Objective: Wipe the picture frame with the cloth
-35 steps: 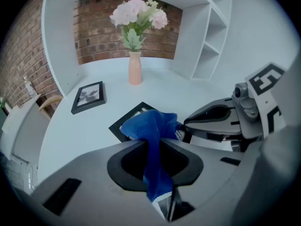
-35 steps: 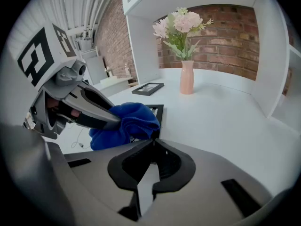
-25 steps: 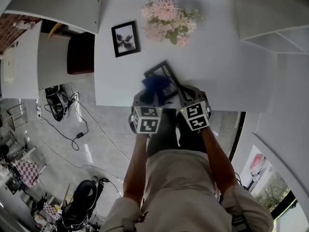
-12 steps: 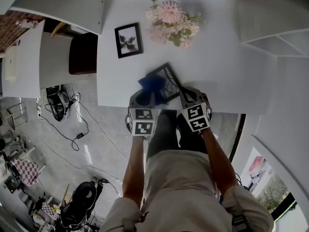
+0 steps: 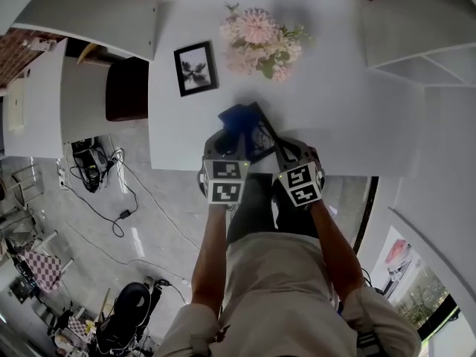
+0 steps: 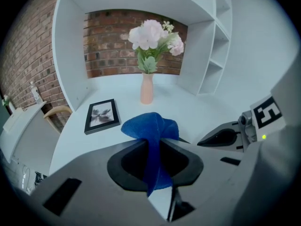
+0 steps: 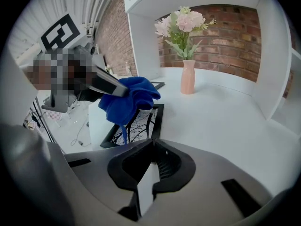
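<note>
left hand-held gripper [image 6: 156,141]: cloth [image 6: 150,126]; right hand-held gripper [image 7: 151,144]: frame [image 7: 136,121]; flowers [image 6: 151,34] in vase [image 6: 147,89]

Bunched blue cloth [image 5: 236,118], pinched in the left gripper's [image 6: 154,142] jaws, covers the 10 o'clock end of a black picture frame [image 5: 262,134] with a bare-branch print. The frame sits diagonally at the table's [image 5: 335,88] 6 o'clock edge, its 5 o'clock corner clamped by the right gripper [image 7: 151,144].

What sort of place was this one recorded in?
Probably a home-style room, perhaps staged: a white built-in desk against a brick wall, holding a vase of pink flowers and a framed photo. Loose cables on the floor hint at a recording set-up.
</note>
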A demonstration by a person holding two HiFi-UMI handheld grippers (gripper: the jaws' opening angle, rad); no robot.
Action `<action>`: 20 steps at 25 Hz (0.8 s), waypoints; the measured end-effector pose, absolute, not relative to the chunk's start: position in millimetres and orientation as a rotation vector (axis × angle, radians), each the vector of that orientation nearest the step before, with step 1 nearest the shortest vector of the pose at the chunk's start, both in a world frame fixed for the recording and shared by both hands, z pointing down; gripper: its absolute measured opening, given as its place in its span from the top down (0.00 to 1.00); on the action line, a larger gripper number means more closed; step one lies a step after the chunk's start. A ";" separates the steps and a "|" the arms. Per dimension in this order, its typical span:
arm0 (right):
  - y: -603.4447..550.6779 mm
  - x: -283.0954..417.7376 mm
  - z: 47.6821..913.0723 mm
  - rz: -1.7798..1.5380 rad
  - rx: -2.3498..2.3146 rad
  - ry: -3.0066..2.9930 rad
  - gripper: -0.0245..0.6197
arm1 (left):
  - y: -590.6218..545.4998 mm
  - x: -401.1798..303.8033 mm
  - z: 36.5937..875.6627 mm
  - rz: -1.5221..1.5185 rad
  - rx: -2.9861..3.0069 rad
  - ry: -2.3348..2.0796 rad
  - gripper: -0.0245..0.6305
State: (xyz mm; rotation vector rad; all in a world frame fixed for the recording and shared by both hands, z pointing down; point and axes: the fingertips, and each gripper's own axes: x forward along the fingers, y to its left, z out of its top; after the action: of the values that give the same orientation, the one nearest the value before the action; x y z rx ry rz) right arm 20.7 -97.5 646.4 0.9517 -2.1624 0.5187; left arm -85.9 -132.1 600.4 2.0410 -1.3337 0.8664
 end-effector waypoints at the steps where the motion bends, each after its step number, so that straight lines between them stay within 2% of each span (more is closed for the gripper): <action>1: -97.5 20.8 646.5 0.520 0.954 -2.160 0.95 | -136.1 -81.9 600.4 0.859 2.048 -1.328 0.85; 13: -97.0 20.7 646.6 0.531 0.981 -2.144 0.95 | -161.6 -44.0 621.3 0.844 2.083 -1.232 0.85; 20: -97.4 20.9 647.4 0.534 1.002 -2.138 0.95 | -159.1 -42.5 647.5 0.941 2.059 -1.187 0.85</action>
State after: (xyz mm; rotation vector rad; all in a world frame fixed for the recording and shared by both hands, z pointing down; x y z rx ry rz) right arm 20.9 -97.4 647.4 1.0015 -2.1384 0.5338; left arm -42.5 -159.1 647.5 2.0589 -1.1866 0.9410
